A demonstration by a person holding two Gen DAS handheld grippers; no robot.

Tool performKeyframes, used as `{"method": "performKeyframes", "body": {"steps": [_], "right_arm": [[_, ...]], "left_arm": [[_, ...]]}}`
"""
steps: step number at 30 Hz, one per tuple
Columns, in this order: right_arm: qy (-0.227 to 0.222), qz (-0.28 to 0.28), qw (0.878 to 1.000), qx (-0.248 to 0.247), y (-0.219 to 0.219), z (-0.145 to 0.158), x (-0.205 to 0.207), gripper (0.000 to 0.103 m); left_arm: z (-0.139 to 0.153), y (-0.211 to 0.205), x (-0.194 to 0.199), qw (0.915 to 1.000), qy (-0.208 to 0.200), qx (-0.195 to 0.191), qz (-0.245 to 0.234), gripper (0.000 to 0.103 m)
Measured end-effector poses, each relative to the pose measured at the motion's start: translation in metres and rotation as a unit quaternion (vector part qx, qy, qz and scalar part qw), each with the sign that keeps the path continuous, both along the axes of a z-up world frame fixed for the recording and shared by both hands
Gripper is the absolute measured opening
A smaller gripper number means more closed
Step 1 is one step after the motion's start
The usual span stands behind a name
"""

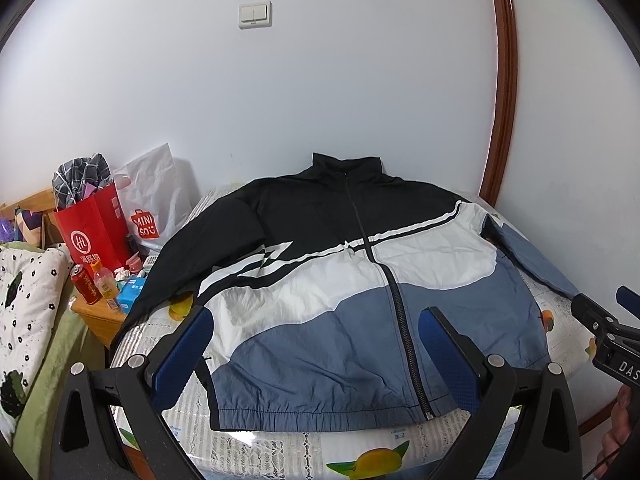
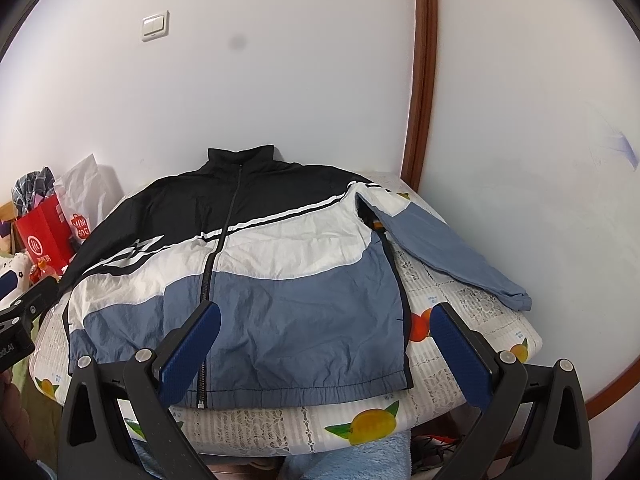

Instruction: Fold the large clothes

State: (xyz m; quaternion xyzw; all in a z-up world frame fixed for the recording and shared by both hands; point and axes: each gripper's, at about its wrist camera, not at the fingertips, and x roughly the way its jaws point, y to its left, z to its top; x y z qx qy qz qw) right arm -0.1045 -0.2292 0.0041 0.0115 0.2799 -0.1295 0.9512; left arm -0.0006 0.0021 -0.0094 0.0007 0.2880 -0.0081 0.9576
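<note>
The jacket (image 1: 340,288) lies flat on the table (image 2: 280,432), front up, zipped, collar at the wall and hem toward me. It covers most of the fruit-print cloth on top. Its blue sleeve (image 2: 448,252) runs out to my right across the cloth, cuff near the table's edge. The black sleeve (image 1: 172,256) trails off the left side toward the nightstand; where its cuff ends I cannot tell.

I judge that folding has not begun: the body is spread, and no part is turned over. The step in hand is the approach. My left hand-held gripper (image 1: 316,328) hovers over the lower left of the jacket with its fingers spread wide and nothing between them. My right hand-held gripper (image 2: 324,320) hovers over the lower right, equally agape and empty.

Next, I think, each sleeve must come in across the chest. That calls for lowering a gripper onto a cuff or shoulder seam and pinching one layer of the thin, slippery cloth. The black sleeve needs lifting back over the table's edge first.

On the left sits a red bag (image 1: 94,232) with checked cloth (image 1: 80,176) bulging out of its top. Just behind it stands a white bag (image 1: 154,200); its contents are hidden. In front of them, on the nightstand (image 1: 96,316), stand a red can (image 1: 85,283) and a small bottle (image 1: 105,284) with an orange cap, close together.
</note>
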Motion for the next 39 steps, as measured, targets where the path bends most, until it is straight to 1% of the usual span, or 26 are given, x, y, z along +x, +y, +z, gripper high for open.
{"method": "performKeyframes", "body": {"steps": [13,30,34,39], "right_arm": [[0.004,0.005,1.0,-0.004,0.003,-0.008,0.004,0.103],[0.011,0.011,1.0,-0.013,0.009,-0.014,0.011,0.103],[0.017,0.012,1.0,-0.004,0.005,-0.015,0.02,0.103],[0.021,0.016,1.0,-0.005,-0.002,-0.015,0.036,0.103]], "left_arm": [[-0.006,0.004,0.016,0.9997,0.021,-0.01,0.007,0.103],[-0.005,0.011,0.02,0.9995,0.024,-0.016,0.016,0.103],[-0.005,0.015,0.031,0.9994,0.025,-0.013,0.022,0.103],[-0.006,0.021,0.051,0.9989,0.033,-0.016,0.028,0.103]]}}
